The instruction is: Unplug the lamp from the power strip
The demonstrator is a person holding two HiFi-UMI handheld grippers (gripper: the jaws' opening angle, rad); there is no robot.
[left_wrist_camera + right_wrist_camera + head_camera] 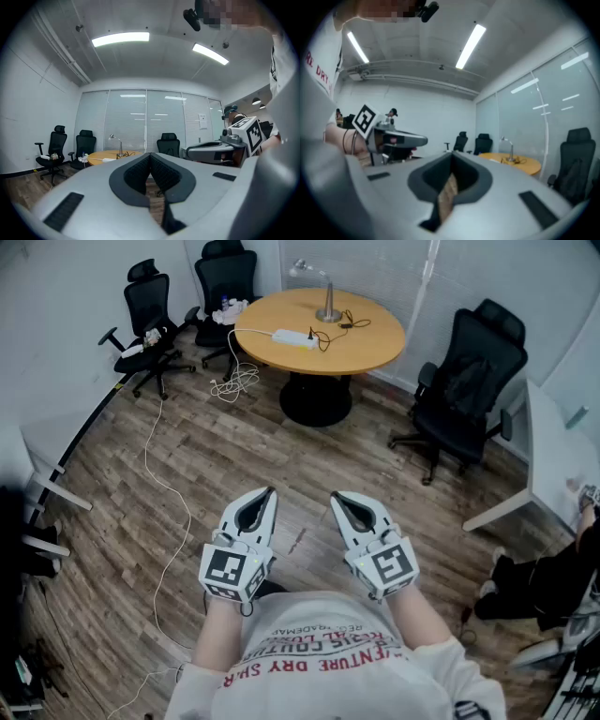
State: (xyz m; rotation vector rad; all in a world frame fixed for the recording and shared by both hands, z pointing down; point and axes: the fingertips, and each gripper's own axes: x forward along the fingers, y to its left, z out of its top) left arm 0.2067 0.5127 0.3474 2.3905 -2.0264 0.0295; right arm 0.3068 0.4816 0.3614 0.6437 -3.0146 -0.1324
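Note:
Across the room a silver desk lamp (327,298) stands on a round wooden table (375,343). A white power strip (293,337) lies beside it, and the lamp's black cord (343,325) runs to the strip's right end. My left gripper (270,491) and right gripper (335,495) hover side by side close to my torso, far from the table. Both are shut with nothing between the jaws. In the left gripper view the left gripper (150,154) points toward the lamp (114,140). The right gripper (452,154) has the lamp (508,150) off to its right.
Black office chairs (150,310) (225,277) stand left of the table, another chair (473,371) to its right. A white cable (234,381) trails from the strip across the wood floor. A white desk (553,456) and a seated person (544,577) are at the right.

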